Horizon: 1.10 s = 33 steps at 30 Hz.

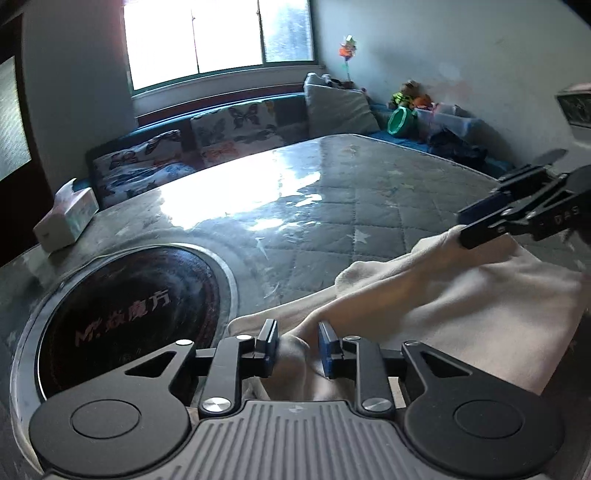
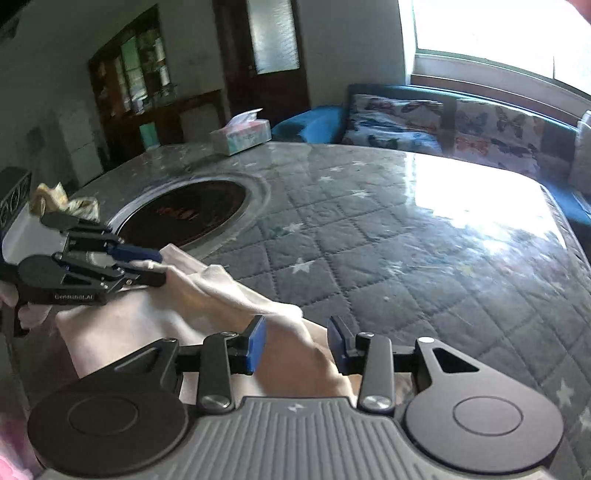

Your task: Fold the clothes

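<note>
Left wrist view takes in the desk [image 1: 332, 206] first, a wide quilted grey surface with star print under a glossy cover, glare spreading across its far half. Set into it at 9 o'clock from the camera is a dark round hotplate [image 1: 122, 310] with a metal rim and printed lettering. Behind the desk, at 12 o'clock, a sofa [image 1: 207, 133] with butterfly cushions runs beneath a bright window [image 1: 218, 33].

Next in size is the cream garment [image 1: 461, 302], bunched on the near edge of the desk and stretching from 6 o'clock out toward 3 o'clock. A tissue box [image 1: 68, 218] sits on the desk's edge at 10 o'clock.

The left tongs [image 1: 297, 349] have a raised fold of the cloth between their blue pads, which stand apart with a gap showing on either side of the fold. In the right wrist view, the right tongs [image 2: 298, 341] are likewise parted around a ridge of the garment [image 2: 236, 295], and the left tongs [image 2: 157, 267] appear at 9 o'clock, their tips against the cloth's far end.
</note>
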Tool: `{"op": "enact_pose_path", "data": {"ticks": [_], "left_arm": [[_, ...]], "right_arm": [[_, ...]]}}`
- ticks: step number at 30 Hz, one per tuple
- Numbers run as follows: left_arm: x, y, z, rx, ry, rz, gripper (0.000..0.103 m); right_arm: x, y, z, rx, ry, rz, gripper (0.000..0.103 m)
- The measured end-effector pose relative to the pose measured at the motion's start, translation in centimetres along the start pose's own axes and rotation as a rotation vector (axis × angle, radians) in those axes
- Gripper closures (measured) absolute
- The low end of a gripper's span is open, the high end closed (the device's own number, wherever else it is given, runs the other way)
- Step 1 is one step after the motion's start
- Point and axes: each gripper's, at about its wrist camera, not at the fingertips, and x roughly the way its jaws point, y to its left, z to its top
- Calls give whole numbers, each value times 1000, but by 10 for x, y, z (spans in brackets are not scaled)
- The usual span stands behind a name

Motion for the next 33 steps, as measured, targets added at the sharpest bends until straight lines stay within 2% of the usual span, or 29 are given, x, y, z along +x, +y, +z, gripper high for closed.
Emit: {"op": "enact_pose_path", "data": {"ticks": [2, 3, 4, 7, 11, 13, 17, 21, 26, 28, 33], "left_arm": [[2, -1, -1, 20, 4, -3, 77], [3, -1, -2, 28, 5, -3, 85], [3, -2, -3, 34, 2, 1, 91], [-6, -4, 0, 46, -32, 17, 94], [-23, -8, 16, 49, -142, 71, 94], [-19, -10, 21, 51, -165, 100, 94], [12, -12, 18, 52, -91, 136, 94], [26, -7, 12, 26, -43, 155, 85], [11, -4, 20, -35, -97, 163, 84], [1, -11, 23, -37, -120, 128, 84], [-7, -39, 14, 5, -73, 38, 84]], "right_arm": [[8, 3, 0, -21, 19, 0, 68], [12, 5, -1, -26, 27, 1, 82], [16, 7, -2, -32, 36, 2, 91], [16, 17, -2, -67, 21, -25, 94], [1, 25, 6, -99, -77, -76, 94], [-1, 27, 10, -106, -117, -103, 93], [28, 18, 1, -67, -62, -148, 90], [29, 18, 0, -70, -52, -161, 79], [8, 29, 15, -69, -97, -100, 79], [13, 32, 23, -65, -79, -56, 80], [37, 40, 42, -79, -21, 23, 80]]}}
